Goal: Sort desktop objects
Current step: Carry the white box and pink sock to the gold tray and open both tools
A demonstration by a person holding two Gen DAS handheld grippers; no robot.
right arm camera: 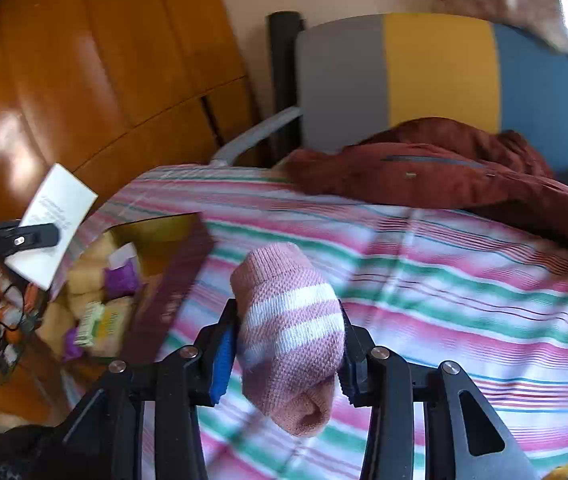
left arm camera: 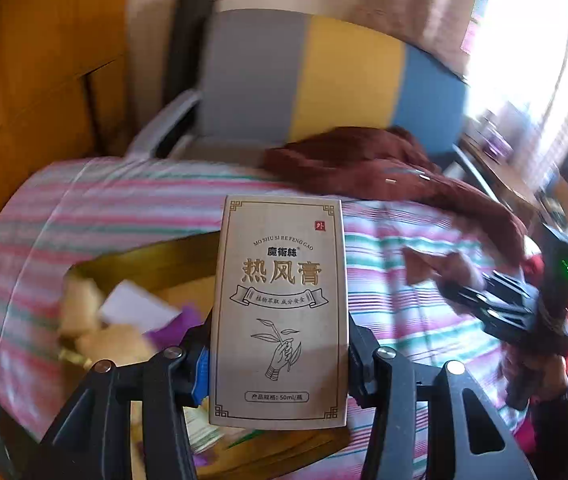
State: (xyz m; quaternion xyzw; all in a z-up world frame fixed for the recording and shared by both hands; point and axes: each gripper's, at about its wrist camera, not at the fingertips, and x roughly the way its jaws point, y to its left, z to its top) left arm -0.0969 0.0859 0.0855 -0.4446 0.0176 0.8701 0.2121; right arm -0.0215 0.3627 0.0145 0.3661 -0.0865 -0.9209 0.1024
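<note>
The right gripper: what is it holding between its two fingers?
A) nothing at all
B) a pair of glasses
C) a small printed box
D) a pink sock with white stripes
D: in the right wrist view the right gripper is clamped on a rolled pink and white striped sock, held above the striped bedcover.
</note>
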